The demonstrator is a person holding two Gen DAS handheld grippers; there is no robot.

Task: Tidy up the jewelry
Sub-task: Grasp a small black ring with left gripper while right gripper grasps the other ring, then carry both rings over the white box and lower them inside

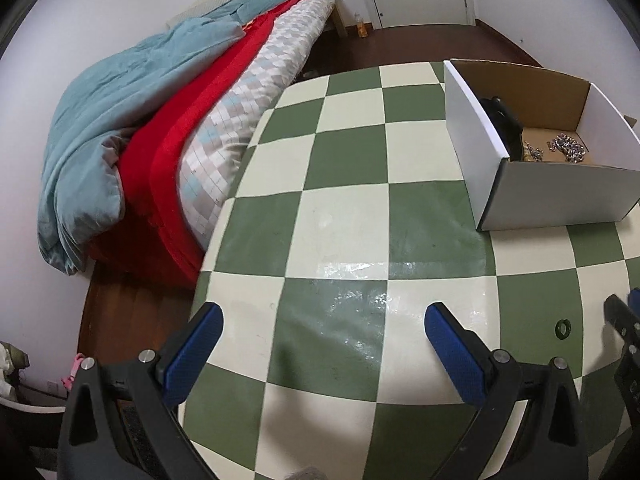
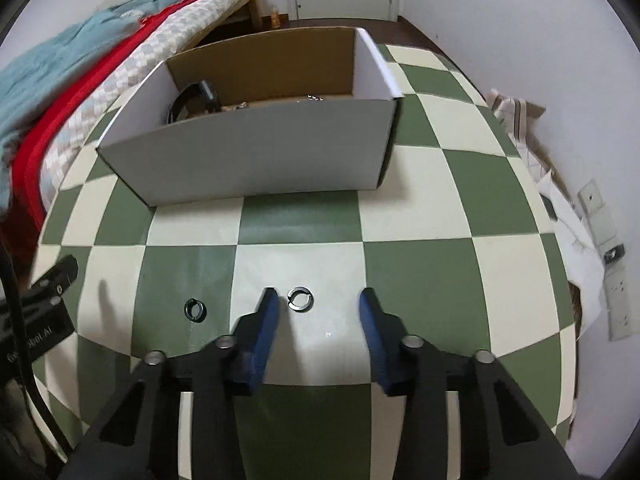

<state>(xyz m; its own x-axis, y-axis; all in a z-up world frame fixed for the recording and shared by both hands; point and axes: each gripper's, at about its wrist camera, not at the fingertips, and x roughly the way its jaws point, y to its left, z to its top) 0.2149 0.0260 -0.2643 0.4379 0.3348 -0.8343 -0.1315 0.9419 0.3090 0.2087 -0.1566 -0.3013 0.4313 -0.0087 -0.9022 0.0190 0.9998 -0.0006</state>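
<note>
The checkered table (image 2: 420, 280) carries a white cardboard box (image 2: 256, 160), its long side facing the right gripper (image 2: 318, 306), with a silver chain (image 1: 568, 148) inside. The left gripper (image 1: 322, 320) hovers wide open; partly readable lettering ends "AI". The right gripper, jaws apart, brackets a split ring (image 2: 301, 300); a dark ring (image 2: 195, 310) lies beside.

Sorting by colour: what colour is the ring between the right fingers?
Dark, blackish ring, clearest in right wrist view.
</note>
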